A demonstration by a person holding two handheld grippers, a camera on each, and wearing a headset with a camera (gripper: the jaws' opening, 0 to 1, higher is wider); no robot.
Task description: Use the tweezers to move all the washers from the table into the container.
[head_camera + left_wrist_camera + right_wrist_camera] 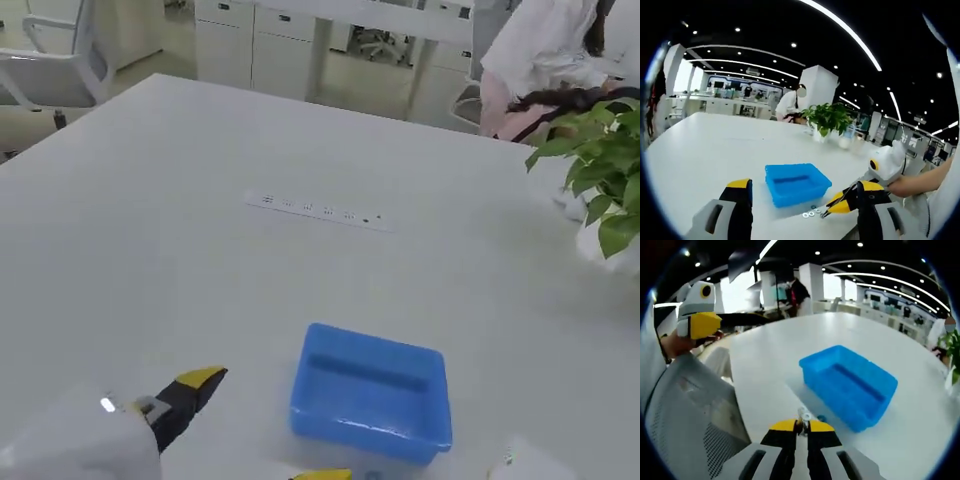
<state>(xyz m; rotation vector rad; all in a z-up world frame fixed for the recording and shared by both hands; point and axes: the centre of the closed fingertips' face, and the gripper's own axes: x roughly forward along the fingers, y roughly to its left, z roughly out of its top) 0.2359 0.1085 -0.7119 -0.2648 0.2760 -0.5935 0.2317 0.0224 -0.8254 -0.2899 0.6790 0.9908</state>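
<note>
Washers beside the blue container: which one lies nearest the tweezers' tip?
The rightmost washer of the small row in the left gripper view, just beside the tip of the tweezers; the others lie farther left, away from it.

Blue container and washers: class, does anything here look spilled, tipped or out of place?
Nothing stands out. The blue container sits upright on the white table, and the washers lie flat in a small group beside it.
</note>
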